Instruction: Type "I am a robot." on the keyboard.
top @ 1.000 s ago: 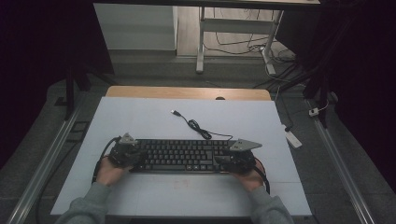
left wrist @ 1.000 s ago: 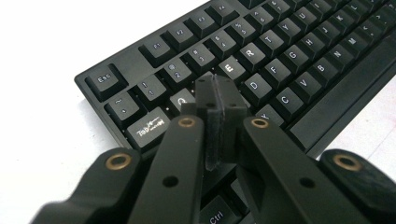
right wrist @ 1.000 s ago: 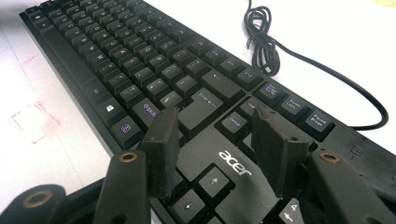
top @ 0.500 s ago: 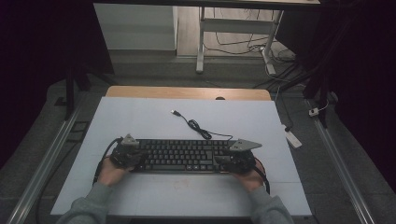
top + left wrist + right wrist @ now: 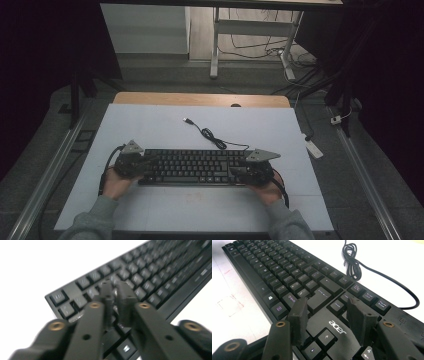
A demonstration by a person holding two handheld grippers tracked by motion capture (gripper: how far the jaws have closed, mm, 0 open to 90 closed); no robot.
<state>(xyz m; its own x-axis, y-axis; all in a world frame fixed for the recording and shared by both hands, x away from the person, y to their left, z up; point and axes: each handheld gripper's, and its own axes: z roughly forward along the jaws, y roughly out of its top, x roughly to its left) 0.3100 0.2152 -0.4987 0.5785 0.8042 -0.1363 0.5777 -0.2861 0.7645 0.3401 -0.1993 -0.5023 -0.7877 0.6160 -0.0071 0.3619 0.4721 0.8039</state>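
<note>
1. Keyboard (image 5: 195,167) flat on white surface (image 5: 150,130), lower centre of frame.
2. Left tool (image 5: 117,296) over left-end keys, nearly pressed together, just been opening, nothing pinched.
3. Right tool (image 5: 327,312) spread over arrow keys, pinching nothing.
</note>
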